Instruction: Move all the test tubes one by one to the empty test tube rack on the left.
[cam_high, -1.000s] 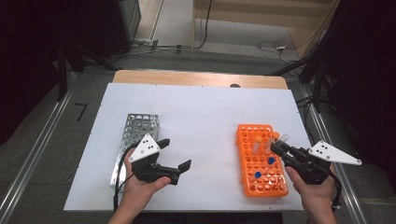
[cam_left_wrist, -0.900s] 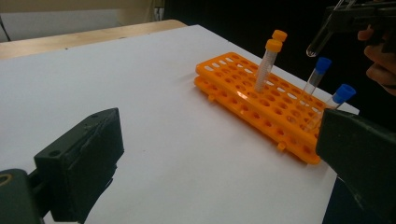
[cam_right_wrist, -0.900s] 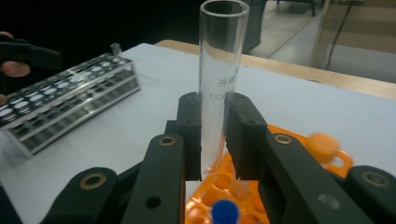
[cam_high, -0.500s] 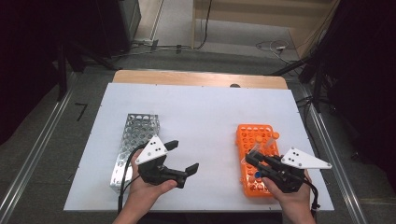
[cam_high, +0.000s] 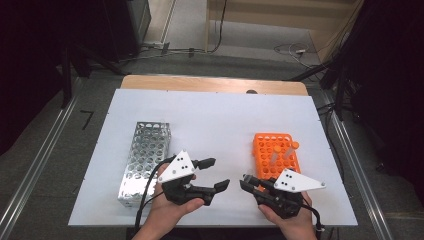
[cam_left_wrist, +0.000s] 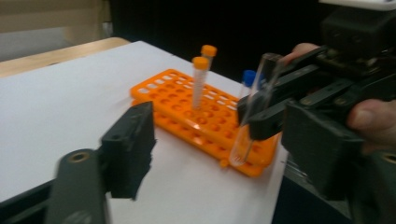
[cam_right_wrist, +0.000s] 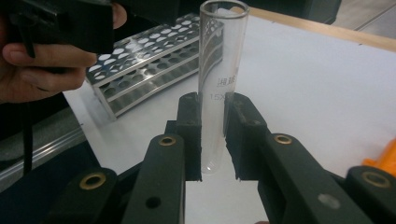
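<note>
Glass test tube (cam_right_wrist: 219, 84), clear and uncapped, stands upright between the jaws of the right hand-held gripper (cam_right_wrist: 212, 135), which is closed on its lower half; its rounded bottom hangs just below the pads. In the left gripper view the same tube (cam_left_wrist: 254, 109) tilts slightly and floats in front of the near end of the orange rack (cam_left_wrist: 205, 116), free of any hole. A second ago the right hand-held gripper sat over the orange rack (cam_high: 277, 152); now it has drawn back toward the person and swung left, so it sits (cam_high: 248, 181) near the bench's (cam_high: 225, 120) front edge, just off the rack's near corner. That reads as the tube having been lifted out and now travelling away from its rack. Left behind in the orange rack are two orange-capped tubes (cam_left_wrist: 201, 79) and a blue-capped one (cam_left_wrist: 247, 81). The left hand-held gripper (cam_high: 216, 175) has also shifted right, toward the middle of the bench, jaws spread wide and holding nothing, facing the tube. This looks like a hand-over being set up. Beyond it, on the left, the metal rack (cam_high: 146, 157) lies with bare holes, the likely destination.
</note>
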